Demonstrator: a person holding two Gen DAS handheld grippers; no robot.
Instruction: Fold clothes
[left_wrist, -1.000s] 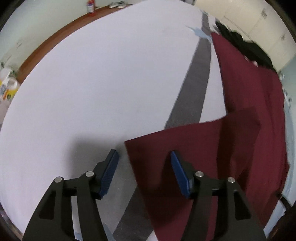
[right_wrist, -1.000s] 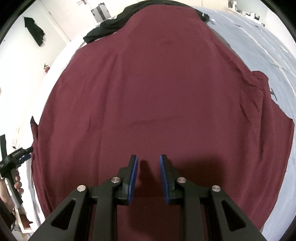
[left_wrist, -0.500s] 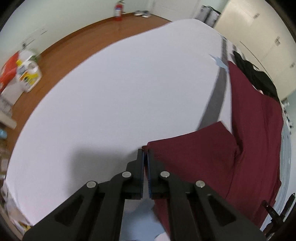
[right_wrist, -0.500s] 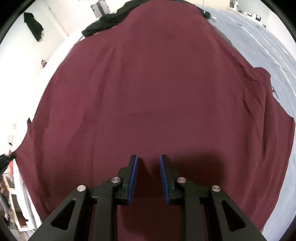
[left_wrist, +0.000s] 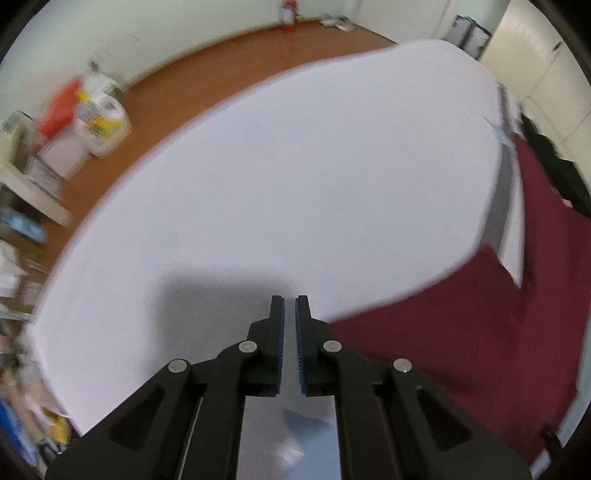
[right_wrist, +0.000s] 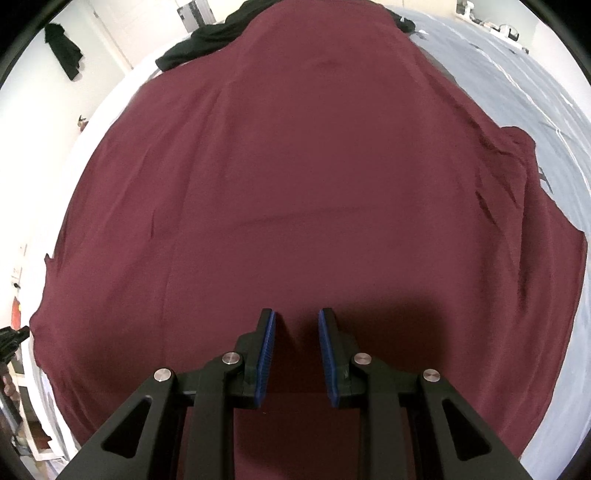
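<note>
1. A maroon cloth (right_wrist: 295, 166) is spread flat on the bed (left_wrist: 277, 184), covering one side of it. The other side is left as bare white sheet.
2. The right gripper (right_wrist: 297, 314) is pointed steeply down over the near part of the cloth. Its jaws are held partly spread, with nothing between the pads.
3. The left gripper (left_wrist: 290, 301) is held over the bare side of the bed, at the cloth's near edge. Its jaws are pressed almost together, with only a thin slit left between them.
4. In the left wrist view the cloth's edge is seen running up to the right finger and vanishing behind it. Whether a corner is pinched cannot be told.
5. From the left gripper, the cloth lies to the right, and its long axis runs away toward the far end of the bed, where a black garment (right_wrist: 207, 44) is heaped.
6. The fold is judged to be barely begun. The cloth's free side edge is nearer the left hand, so a fold across the bed, toward the right gripper, is likely to be led by that hand.
</note>
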